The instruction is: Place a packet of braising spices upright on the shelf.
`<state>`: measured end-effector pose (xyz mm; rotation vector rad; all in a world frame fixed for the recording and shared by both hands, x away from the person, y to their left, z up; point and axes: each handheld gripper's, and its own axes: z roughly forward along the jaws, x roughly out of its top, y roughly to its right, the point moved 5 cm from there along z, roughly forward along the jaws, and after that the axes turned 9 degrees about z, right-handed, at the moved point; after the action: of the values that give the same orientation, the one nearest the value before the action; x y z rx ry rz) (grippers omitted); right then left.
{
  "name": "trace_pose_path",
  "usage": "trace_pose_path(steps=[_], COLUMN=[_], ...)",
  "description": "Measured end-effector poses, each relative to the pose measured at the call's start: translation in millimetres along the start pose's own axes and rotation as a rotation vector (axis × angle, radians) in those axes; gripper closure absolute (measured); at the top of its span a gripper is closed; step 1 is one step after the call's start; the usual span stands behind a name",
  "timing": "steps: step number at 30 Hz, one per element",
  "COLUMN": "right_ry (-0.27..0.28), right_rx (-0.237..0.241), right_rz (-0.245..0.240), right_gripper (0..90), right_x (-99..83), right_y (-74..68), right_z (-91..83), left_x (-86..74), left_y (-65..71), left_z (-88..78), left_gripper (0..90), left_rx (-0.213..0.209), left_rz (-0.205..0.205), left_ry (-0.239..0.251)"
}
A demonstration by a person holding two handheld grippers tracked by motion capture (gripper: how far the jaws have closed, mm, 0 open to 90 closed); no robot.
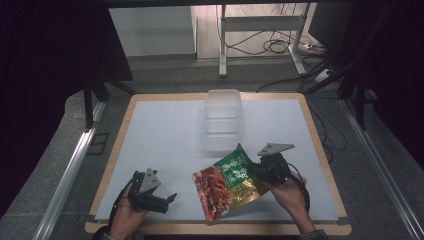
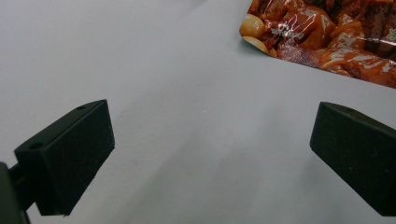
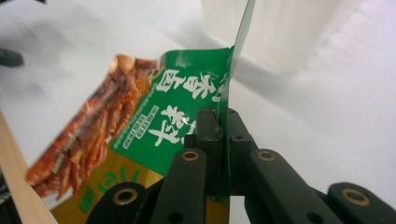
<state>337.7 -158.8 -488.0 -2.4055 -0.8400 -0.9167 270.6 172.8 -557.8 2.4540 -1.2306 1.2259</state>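
A green, red and yellow snack bag (image 1: pixel 227 182) hangs tilted above the white mat, its lower corner near the front edge. My right gripper (image 1: pixel 256 171) is shut on the bag's right edge; in the right gripper view the green foil (image 3: pixel 187 112) is pinched between the two black pads (image 3: pixel 208 126). My left gripper (image 1: pixel 167 199) rests low at the front left, open, its pads (image 2: pixel 74 158) wide apart over bare mat. The bag's red corner (image 2: pixel 322 32) lies just beyond them.
A clear plastic container (image 1: pixel 223 120) stands upside down or stacked at the mat's far middle, just behind the bag. The white mat (image 1: pixel 165 135) covers a wooden table (image 1: pixel 320 145). Cables and a desk frame lie on the floor beyond.
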Motion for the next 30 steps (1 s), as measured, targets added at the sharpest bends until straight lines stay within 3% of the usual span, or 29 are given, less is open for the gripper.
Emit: trace_pose_path(steps=[6, 16, 30], right_ry=[0.014, -0.001, 0.03], right_rx=[0.075, 0.105, 0.147], right_rz=[0.004, -0.065, -0.112], right_gripper=[88.5, 88.7, 88.9], right_x=[24.0, 56.8, 86.1], right_y=[-6.9, -24.7, -45.5], right_z=[-6.7, -11.3, -27.6], left_x=[0.7, 1.1, 2.2], left_y=[-0.6, -0.7, -1.9], left_z=[-0.8, -1.3, -3.5], left_gripper=[0.0, 0.0, 0.0], left_rx=[-0.002, -0.012, -0.016], left_rz=[-0.006, -0.007, -0.021], left_ry=[0.012, 0.019, 0.043])
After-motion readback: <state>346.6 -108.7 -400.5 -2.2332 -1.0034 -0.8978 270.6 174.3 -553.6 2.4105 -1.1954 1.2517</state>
